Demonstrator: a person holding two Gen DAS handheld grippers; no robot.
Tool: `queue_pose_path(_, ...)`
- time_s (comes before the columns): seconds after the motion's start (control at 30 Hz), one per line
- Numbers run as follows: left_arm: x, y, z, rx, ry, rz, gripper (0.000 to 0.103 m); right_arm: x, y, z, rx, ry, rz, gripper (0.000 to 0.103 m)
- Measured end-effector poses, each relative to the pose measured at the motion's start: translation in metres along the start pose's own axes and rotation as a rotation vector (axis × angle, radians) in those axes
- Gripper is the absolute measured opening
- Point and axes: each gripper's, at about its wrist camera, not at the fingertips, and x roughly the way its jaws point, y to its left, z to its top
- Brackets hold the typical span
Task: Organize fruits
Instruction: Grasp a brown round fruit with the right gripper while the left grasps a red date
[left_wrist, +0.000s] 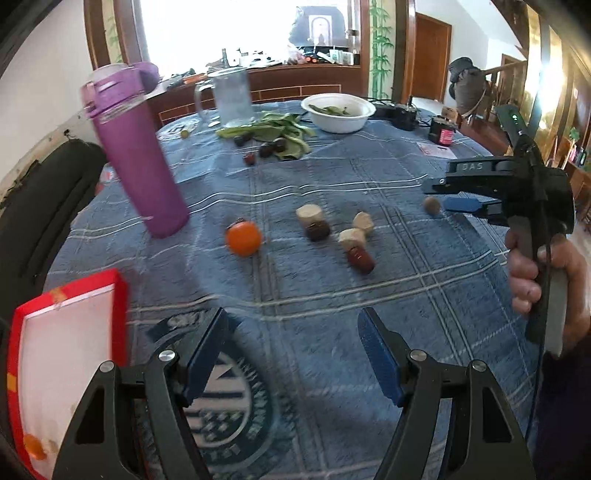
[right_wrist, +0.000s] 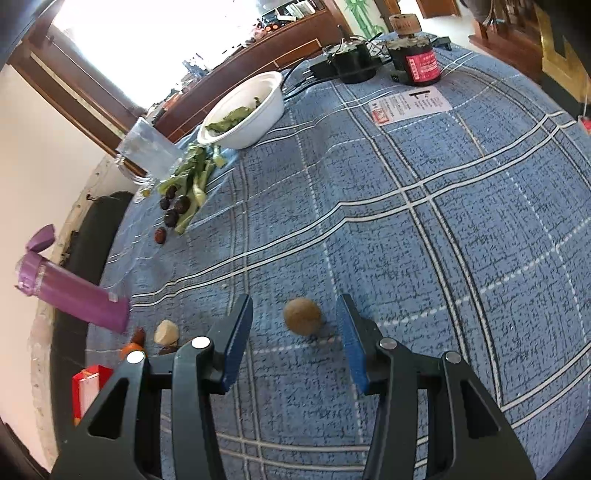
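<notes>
An orange tangerine (left_wrist: 243, 238) lies mid-table on the blue plaid cloth. To its right lie pale cut pieces (left_wrist: 309, 214) and dark red dates (left_wrist: 361, 259). A small brown round fruit (right_wrist: 302, 316) (left_wrist: 431, 205) rests between the open fingers of my right gripper (right_wrist: 295, 314), untouched. From the left wrist view, that right gripper (left_wrist: 441, 197) is held by a hand at the right. My left gripper (left_wrist: 295, 325) is open above bare cloth, nearer than the fruits. A red-rimmed white box (left_wrist: 66, 354) at the left holds a small orange fruit (left_wrist: 35, 446).
A purple bottle (left_wrist: 138, 155) stands left of the tangerine. Farther back are a clear jug (left_wrist: 232, 96), green leaves with dark plums (right_wrist: 177, 205), a white bowl (right_wrist: 251, 114) of greens, a dark jar (right_wrist: 415, 61) and a printed card (right_wrist: 410, 105).
</notes>
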Motion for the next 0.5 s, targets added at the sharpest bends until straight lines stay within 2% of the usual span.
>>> queue_pose_path(0.1,0.013,-0.007,0.006,0.002,0.007,0.004,0.068,0.007,0.002,-0.002,-0.02,0.005,-0.024,0.044)
queue_pose_path(0.17,0.023,-0.01,0.01,-0.005,0.023,0.006,0.067,0.009,0.007,-0.003,-0.056,-0.003,-0.062,0.033)
queue_pose_path(0.23,0.032,-0.014,0.013,-0.016,0.038,0.003,0.066,0.011,0.013,-0.005,-0.102,-0.021,-0.12,0.028)
queue_pose_path(0.37,0.042,-0.024,0.019,-0.029,0.06,-0.038,0.064,0.012,0.02,-0.01,-0.154,-0.029,-0.167,0.024)
queue_pose_path(0.5,0.054,-0.036,0.025,-0.016,0.07,-0.026,0.064,0.011,0.018,-0.01,-0.142,-0.023,-0.164,0.024)
